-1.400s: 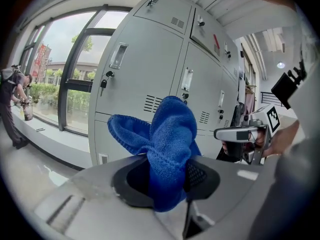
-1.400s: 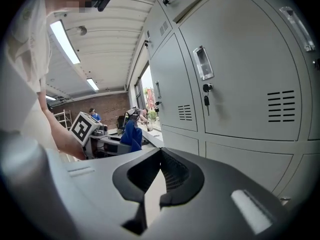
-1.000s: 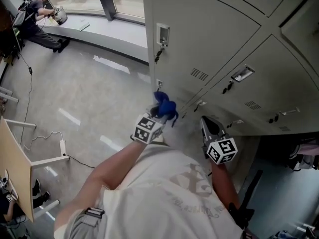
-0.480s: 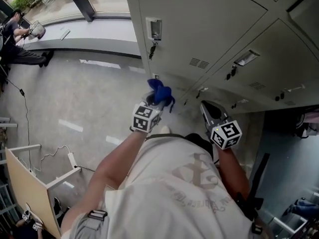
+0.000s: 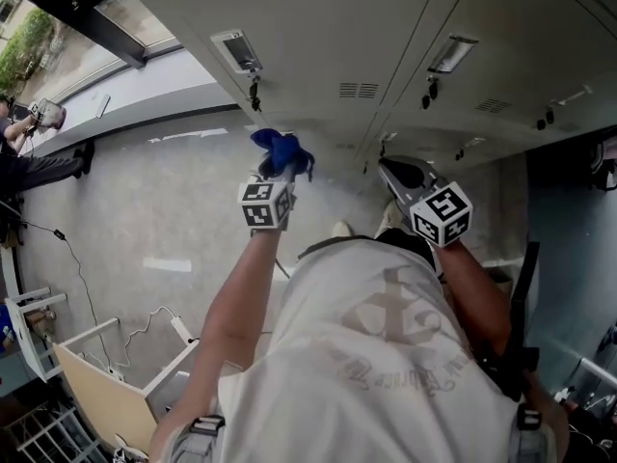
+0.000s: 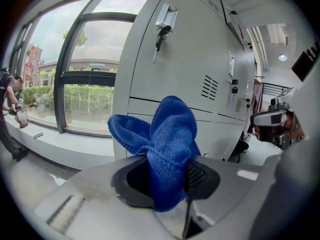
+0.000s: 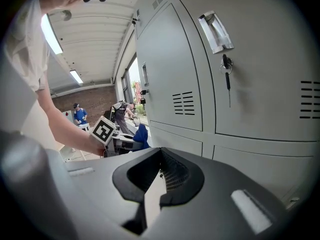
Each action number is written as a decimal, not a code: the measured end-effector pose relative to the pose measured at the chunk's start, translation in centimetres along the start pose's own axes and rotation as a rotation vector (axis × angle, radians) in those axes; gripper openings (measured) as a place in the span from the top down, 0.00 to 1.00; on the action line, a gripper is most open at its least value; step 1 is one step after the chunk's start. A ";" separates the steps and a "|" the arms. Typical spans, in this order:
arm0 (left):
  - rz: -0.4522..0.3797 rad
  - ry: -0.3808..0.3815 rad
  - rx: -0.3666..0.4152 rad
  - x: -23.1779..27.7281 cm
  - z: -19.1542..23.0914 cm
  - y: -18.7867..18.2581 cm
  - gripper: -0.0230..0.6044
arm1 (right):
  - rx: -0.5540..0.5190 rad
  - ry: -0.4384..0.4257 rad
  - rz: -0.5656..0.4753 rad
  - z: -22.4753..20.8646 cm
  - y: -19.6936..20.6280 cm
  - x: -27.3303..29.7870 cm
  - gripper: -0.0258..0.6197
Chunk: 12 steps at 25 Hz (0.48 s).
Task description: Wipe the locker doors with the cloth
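Observation:
The blue cloth [image 5: 280,149] is bunched in my left gripper [image 5: 275,170], which is shut on it just below the grey locker doors [image 5: 318,27]. In the left gripper view the cloth [image 6: 169,144] sticks up out of the jaws, with a locker door [image 6: 185,59] and its key [image 6: 159,36] close ahead. My right gripper [image 5: 397,174] is held to the right, its jaws shut on nothing. In the right gripper view my right gripper [image 7: 160,176] points at a door [image 7: 260,74] with a key [image 7: 227,69] hanging below the handle.
A window ledge [image 5: 145,85] runs off to the left of the lockers. A tan board [image 5: 106,394] and a cable [image 5: 145,326] are on the floor at lower left. A dark gap [image 5: 569,191] lies right of the lockers. People [image 7: 80,114] are in the background.
The head view has swung so the lockers now span the top. Both grippers have risen toward the doors, and the left one still holds the cloth.

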<state>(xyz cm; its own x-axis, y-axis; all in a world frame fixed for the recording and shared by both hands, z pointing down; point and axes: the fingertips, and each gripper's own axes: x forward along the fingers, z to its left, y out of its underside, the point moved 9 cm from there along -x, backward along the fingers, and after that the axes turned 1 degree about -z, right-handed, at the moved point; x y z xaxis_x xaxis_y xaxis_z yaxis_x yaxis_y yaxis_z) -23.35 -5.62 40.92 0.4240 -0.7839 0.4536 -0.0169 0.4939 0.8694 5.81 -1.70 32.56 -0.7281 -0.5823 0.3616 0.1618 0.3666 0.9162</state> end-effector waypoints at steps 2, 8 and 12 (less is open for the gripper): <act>0.006 -0.009 0.001 0.6 0.7 -0.2 0.76 | 0.002 0.004 0.001 -0.5 0.0 0.0 0.95; 0.018 -0.127 -0.045 1.8 3.5 -0.9 0.76 | 0.008 0.027 0.001 -1.7 -0.3 -0.5 0.95; -0.017 -0.177 -0.060 2.1 4.4 -2.4 0.76 | 0.009 0.041 0.002 -2.1 -0.3 -0.8 0.95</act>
<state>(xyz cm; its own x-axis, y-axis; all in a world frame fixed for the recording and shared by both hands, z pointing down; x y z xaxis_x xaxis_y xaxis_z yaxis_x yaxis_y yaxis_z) -26.41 -10.15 40.66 0.2578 -0.8439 0.4705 0.0453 0.4970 0.8666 7.72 -2.86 32.34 -0.6996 -0.6109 0.3707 0.1577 0.3741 0.9139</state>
